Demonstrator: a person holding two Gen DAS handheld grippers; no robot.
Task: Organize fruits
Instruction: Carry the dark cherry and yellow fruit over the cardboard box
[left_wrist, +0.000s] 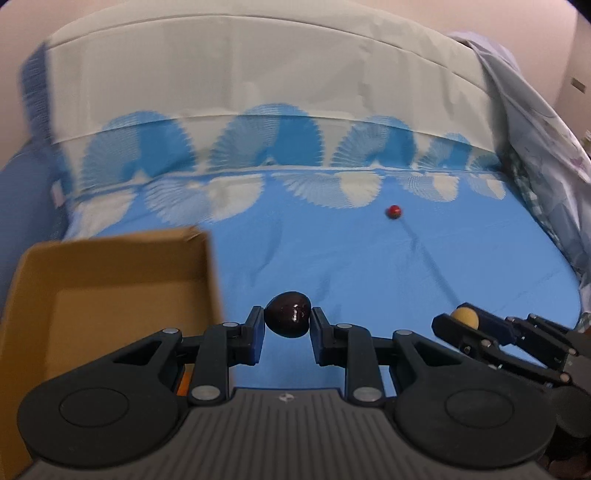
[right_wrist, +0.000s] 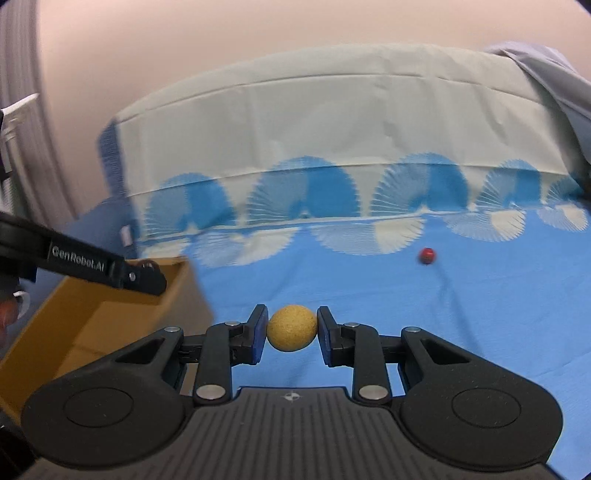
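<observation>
With the left tool (left_wrist: 288, 325) clamped on a dark plum (left_wrist: 287, 319) just right of the cardboard box (left_wrist: 110, 266) and the right tool (right_wrist: 291, 328) gripping a yellow fruit (right_wrist: 291, 327) farther right, either round fruit may slip and roll across the bed (left_wrist: 369, 258).

My left tool (left_wrist: 288, 320) holds a plum (left_wrist: 288, 319) above the bed (left_wrist: 332, 266), just right of the cardboard box (left_wrist: 110, 280). My right tool (right_wrist: 291, 328), further right, holds a round fruit (right_wrist: 291, 328). A small berry (left_wrist: 393, 211) lies on the bed beyond, before the pillow (left_wrist: 258, 81).
</observation>
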